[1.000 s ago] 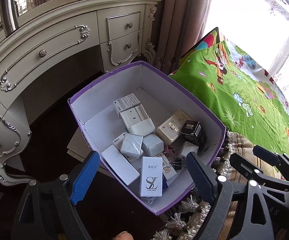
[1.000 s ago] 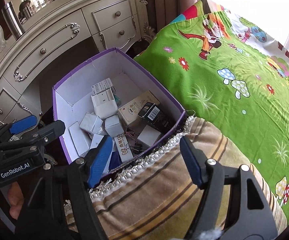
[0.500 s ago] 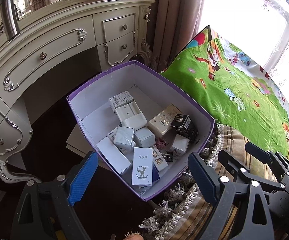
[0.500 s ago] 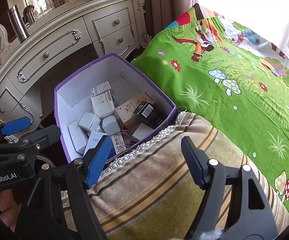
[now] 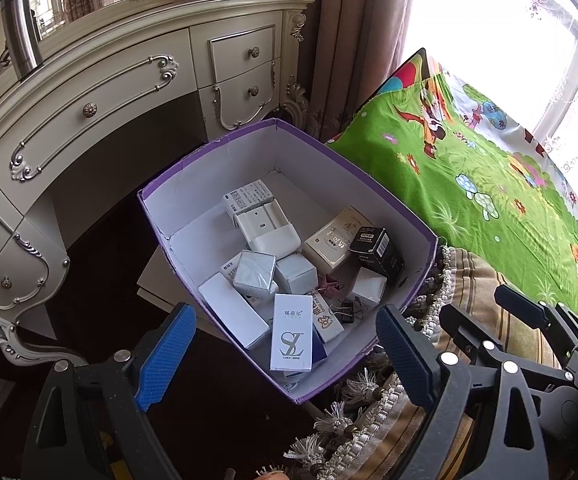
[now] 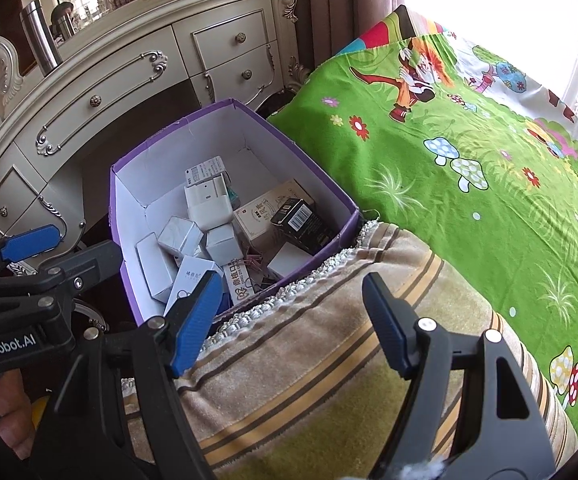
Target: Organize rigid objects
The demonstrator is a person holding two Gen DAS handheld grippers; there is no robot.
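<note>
Bedside purple carton (image 5: 353,168): "SL"-marked box (image 5: 291,338).

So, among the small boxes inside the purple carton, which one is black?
The black box with a barcode label, lying by the carton's wall on the bed side, next to the beige box. The others are white or pale.

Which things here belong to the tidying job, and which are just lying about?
Job:
- purple box
- black carton
- white SL carton
- binder clips

Lying about:
- dressing table
- green bedspread
- striped fringed blanket
</note>
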